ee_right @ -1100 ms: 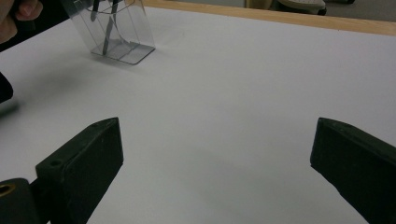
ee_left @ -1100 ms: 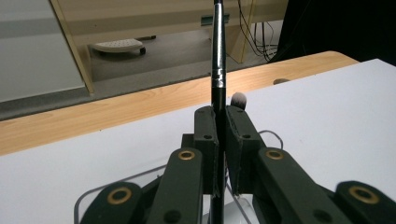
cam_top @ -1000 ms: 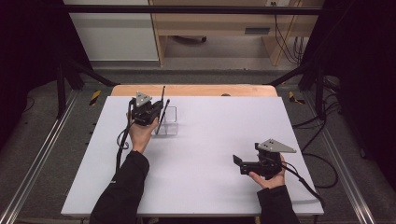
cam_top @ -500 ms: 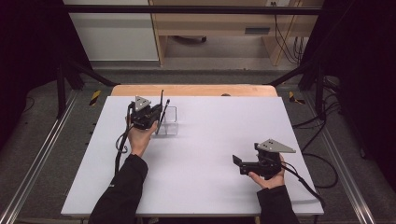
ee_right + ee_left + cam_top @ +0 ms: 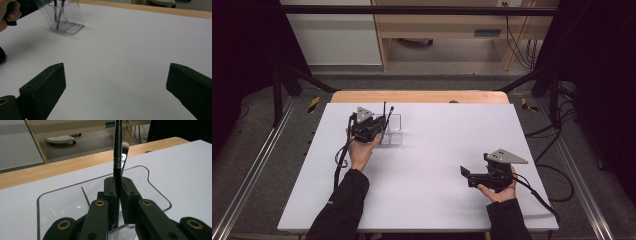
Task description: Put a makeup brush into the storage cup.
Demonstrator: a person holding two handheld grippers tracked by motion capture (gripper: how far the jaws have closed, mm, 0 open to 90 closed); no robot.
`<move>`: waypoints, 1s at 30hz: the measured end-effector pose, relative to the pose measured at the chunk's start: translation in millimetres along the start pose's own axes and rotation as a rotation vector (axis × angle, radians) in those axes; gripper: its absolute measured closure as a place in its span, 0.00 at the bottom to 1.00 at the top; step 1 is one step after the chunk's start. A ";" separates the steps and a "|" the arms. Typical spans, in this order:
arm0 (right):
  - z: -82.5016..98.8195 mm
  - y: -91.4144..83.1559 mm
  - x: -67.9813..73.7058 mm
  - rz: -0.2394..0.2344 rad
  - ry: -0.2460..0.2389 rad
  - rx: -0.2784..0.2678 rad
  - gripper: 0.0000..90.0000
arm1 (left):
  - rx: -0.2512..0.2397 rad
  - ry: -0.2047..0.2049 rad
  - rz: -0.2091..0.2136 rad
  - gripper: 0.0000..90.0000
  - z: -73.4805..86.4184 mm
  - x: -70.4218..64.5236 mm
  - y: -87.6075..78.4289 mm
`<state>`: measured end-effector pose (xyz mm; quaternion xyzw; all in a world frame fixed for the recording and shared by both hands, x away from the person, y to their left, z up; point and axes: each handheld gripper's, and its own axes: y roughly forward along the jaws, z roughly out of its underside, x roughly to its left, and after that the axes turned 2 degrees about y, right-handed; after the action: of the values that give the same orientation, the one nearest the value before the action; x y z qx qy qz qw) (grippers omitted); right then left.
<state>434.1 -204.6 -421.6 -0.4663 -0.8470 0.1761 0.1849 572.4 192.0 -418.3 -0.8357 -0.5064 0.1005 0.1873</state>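
Gripping a black-handled makeup brush (image 5: 117, 157) in my left tongs (image 5: 118, 185), I hold it upright above a clear plastic holder (image 5: 155, 192) on the white table (image 5: 437, 150). My left jaws are pinched together on the handle just below its silver band, with no gap showing on either side of it. Just behind the brush I hold, a second brush (image 5: 124, 150) with a pale bristle head stands in the holder, leaning slightly to the right of my jaws. The holder's curved rim runs around and beyond my jaw tips, and a thin divider wall crosses it to the left of them.

From above, my left tongs (image 5: 371, 127) sit at the near left edge of the holder (image 5: 394, 131), touching or all but touching it; I cannot tell which. Two dark handles rise beside the tongs there. A strip of bare wood (image 5: 422, 96) shows at the far edge of the table, beyond the holder.

My right tongs (image 5: 473, 176) are well apart from all this, low over the near right part of the table and pointing toward my left hand (image 5: 361, 152). Their jaws stand wide open with nothing between them but bare white surface. Looking along them, the holder (image 5: 62, 15) lies far ahead and off to the left of the left jaw, with dark brush handles inside it and fingers of my left hand (image 5: 8, 12) beside it.
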 end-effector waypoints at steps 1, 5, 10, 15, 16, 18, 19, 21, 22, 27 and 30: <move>0.0 0.0 0.0 0.000 0.001 -0.002 0.03 | 0.003 0.001 0.000 0.92 0.4 -0.2 -0.2; -0.3 -0.3 0.4 -0.001 0.000 -0.002 0.03 | 0.017 -0.003 0.008 0.92 1.5 0.2 -1.2; -0.9 -1.0 0.7 -0.001 0.000 -0.005 0.03 | 0.012 -0.008 0.017 0.85 -0.5 0.1 -9.3; -1.8 -2.5 0.7 -0.002 0.005 -0.011 0.03 | 0.003 -0.021 0.042 0.77 -2.0 -1.4 -23.7; -2.1 -2.9 0.7 -0.003 0.004 -0.013 0.03 | 0.001 -0.019 0.043 0.75 -1.9 -1.8 -25.9; -2.4 -3.3 0.9 -0.002 0.004 -0.015 0.03 | -0.005 -0.021 0.051 0.72 -1.7 -2.6 -31.6; -2.5 -3.5 0.7 -0.002 0.001 -0.015 0.03 | -0.006 -0.022 0.057 0.70 -1.8 -2.8 -34.5; -2.7 -3.8 0.8 -0.003 0.004 -0.018 0.03 | -0.006 -0.025 0.078 0.67 -2.3 -3.7 -39.9; -2.7 -4.0 0.7 -0.002 0.002 -0.018 0.03 | -0.008 -0.024 0.089 0.65 -2.4 -4.5 -42.5; -3.1 -4.9 0.4 -0.001 0.004 -0.022 0.03 | -0.019 -0.021 0.115 0.59 -0.4 -8.4 -55.9; -3.6 -5.8 0.0 -0.001 0.004 -0.025 0.03 | -0.022 -0.007 0.125 0.57 2.2 -10.5 -63.3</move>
<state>431.6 -207.0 -415.8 -0.4686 -0.8490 0.1644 0.1806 515.5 209.5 -394.3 -0.8672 -0.4551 0.1095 0.1698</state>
